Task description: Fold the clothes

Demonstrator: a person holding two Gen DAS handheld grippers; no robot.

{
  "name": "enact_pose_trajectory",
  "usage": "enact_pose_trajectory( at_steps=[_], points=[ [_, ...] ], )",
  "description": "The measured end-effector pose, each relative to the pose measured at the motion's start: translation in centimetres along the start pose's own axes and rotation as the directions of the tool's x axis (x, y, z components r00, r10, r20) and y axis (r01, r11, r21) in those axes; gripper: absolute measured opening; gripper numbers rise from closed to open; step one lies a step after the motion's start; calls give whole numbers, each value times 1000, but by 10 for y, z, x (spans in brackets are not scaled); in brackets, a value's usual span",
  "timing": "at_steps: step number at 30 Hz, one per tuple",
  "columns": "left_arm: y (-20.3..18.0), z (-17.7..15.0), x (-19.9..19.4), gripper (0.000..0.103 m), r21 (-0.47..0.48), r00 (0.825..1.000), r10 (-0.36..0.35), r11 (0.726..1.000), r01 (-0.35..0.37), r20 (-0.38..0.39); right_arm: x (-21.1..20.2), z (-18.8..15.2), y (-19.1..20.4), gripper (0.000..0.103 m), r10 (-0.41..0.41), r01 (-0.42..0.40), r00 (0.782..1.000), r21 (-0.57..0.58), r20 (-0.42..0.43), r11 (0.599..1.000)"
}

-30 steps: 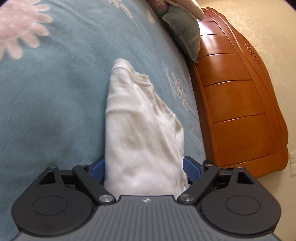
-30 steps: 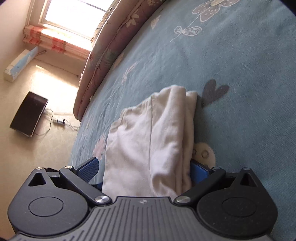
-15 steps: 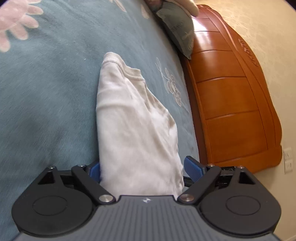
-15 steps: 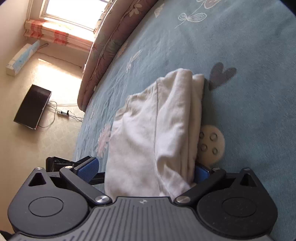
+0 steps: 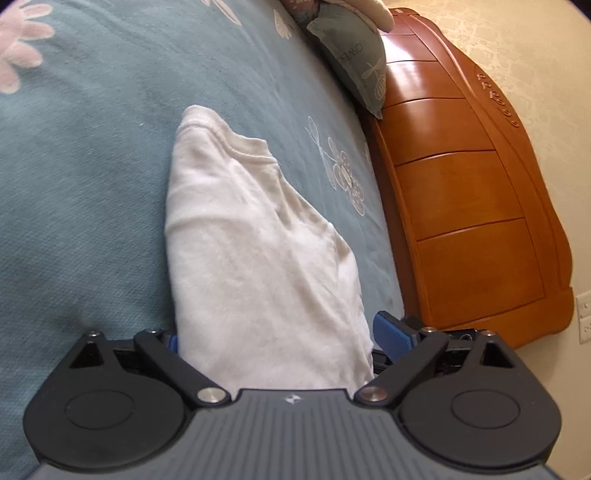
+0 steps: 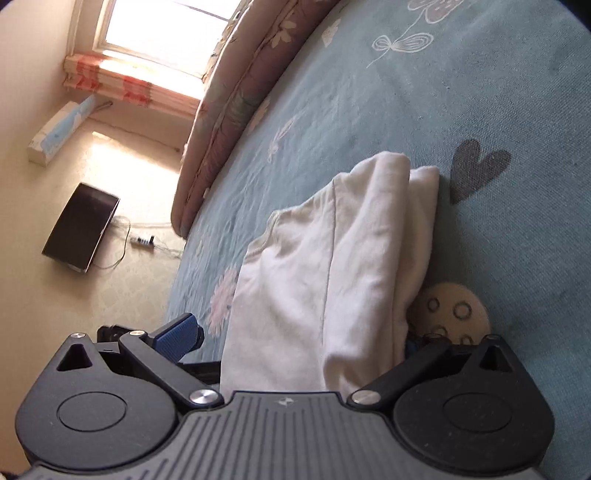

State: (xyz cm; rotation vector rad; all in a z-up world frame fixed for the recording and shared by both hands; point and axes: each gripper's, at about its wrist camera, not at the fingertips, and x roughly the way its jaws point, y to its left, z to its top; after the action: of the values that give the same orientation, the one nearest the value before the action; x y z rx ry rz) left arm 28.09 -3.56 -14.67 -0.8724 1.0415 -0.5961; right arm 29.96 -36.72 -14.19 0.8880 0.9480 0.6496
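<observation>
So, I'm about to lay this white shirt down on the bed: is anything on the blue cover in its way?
Nothing visible. The white shirt hangs between both grippers' open fingers, and the blue cover around it shows only printed patterns.

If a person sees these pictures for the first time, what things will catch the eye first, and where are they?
First comes the cream-white cotton shirt, folded into a long strip on the teal flowered bedspread, running forward between the jaws of both the left gripper and the right gripper. Next, the glossy orange-brown wooden headboard fills the right of the left view, and the bright sunlit window glows at the upper left of the right view.
</observation>
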Motion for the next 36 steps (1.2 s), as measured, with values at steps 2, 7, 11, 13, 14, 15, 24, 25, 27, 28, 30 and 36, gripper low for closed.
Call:
enact_pose_trajectory(
  at_steps=[2,7,11,13,14,15,24,25,27,28,30,36],
  points=[
    [-3,1,3,94,-7,1000,13,1000,-13,2,1,0,3,103,-15,15,1000,10,1,1000],
    [-5,0,-1,94,-42,1000,-6,999,7,17,-6,-3,4,103,7,-9,999,46,32,999],
    [-11,-1,-2,94,-31,1000,-17,999,18,15,-6,-3,14,103,0,0,999,10,36,1000],
    [-14,-1,-4,94,-29,999,-29,999,29,14,-7,-3,21,103,2,-1,999,-13,34,1000],
    [-16,-2,-5,94,-27,999,-34,999,35,13,-8,-3,24,103,9,-9,999,-20,33,1000],
    [-17,-2,-6,94,-25,999,-40,999,40,12,-9,-3,27,103,18,-17,999,-25,34,1000],
    [-39,-3,0,94,-11,997,-78,997,78,10,-26,2,40,103,42,-39,998,-55,51,998],
    [-41,-3,0,94,-10,997,-83,997,83,10,-29,3,40,103,45,-42,997,-56,56,998],
    [-45,-3,2,94,-8,996,-92,996,92,10,-38,5,38,103,54,-50,996,-57,71,997],
    [-47,-4,3,94,-7,995,-96,995,96,10,-43,6,38,103,57,-52,995,-56,79,997],
    [-53,-4,9,94,-7,994,-106,994,106,0,-52,9,37,103,57,-52,994,-53,97,997],
    [-79,0,45,94,24,989,-142,989,143,-47,-91,19,29,103,25,-15,988,-66,153,998]
  ],
)
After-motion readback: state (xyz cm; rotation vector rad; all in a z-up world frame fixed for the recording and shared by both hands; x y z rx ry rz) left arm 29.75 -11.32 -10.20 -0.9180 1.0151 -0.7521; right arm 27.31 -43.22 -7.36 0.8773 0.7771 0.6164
